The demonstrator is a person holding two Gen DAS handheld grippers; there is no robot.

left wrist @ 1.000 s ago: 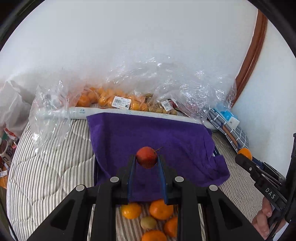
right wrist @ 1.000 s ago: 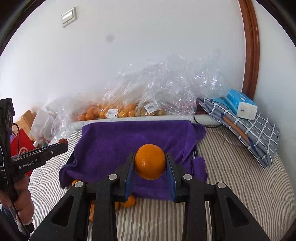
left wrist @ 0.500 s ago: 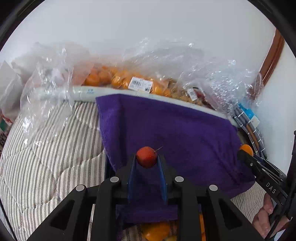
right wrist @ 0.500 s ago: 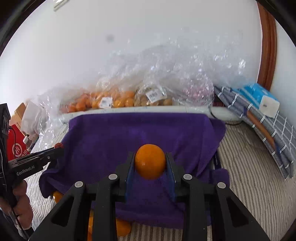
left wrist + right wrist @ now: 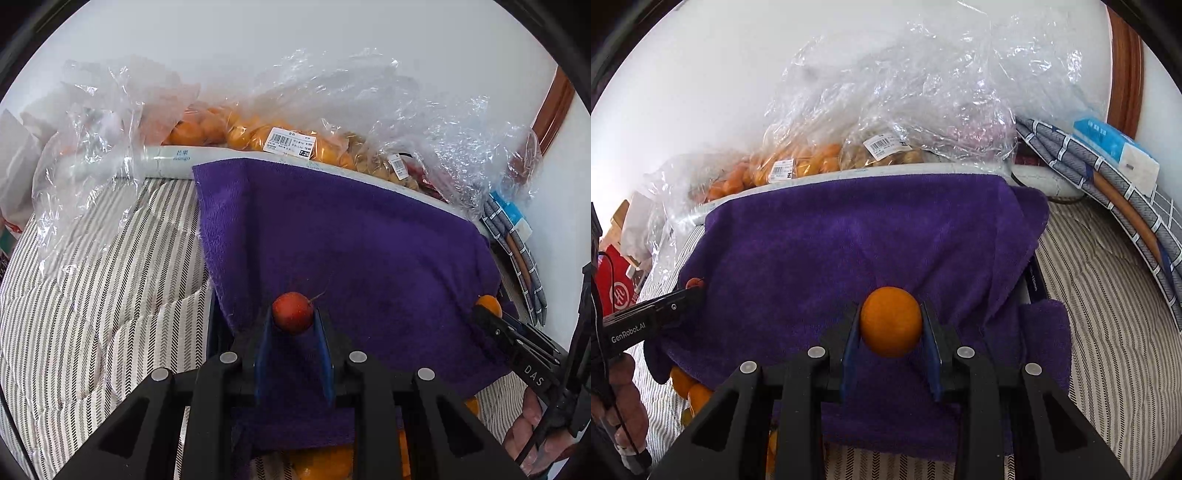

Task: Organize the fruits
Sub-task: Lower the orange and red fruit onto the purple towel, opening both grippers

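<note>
Left claw [image 5: 293, 325]: clenched on a small red fruit [image 5: 292, 312], pinched between the blue pads at the fingertips, thin stem poking out to the right.
Right claw [image 5: 891, 328]: clenched on an orange [image 5: 891, 321], held at its sides between the fingertips, bulging above them.
Below both claws: purple towel [image 5: 351, 251], draped over something with a dark frame edge showing at its left side; both fruits held over the towel's near half.
Near edge of towel: loose oranges [image 5: 687, 387] on the bed, partly tucked under the cloth on the left.
Bed: striped quilt [image 5: 92, 295] around the towel.
Far side: white mango box [image 5: 177, 162] along the towel's back edge, clear plastic bags of oranges [image 5: 236, 133] with price labels behind it, against the wall.
Far right: folded checked cloth [image 5: 1108, 184] with a blue-and-white box [image 5: 1115, 147] on top.
</note>
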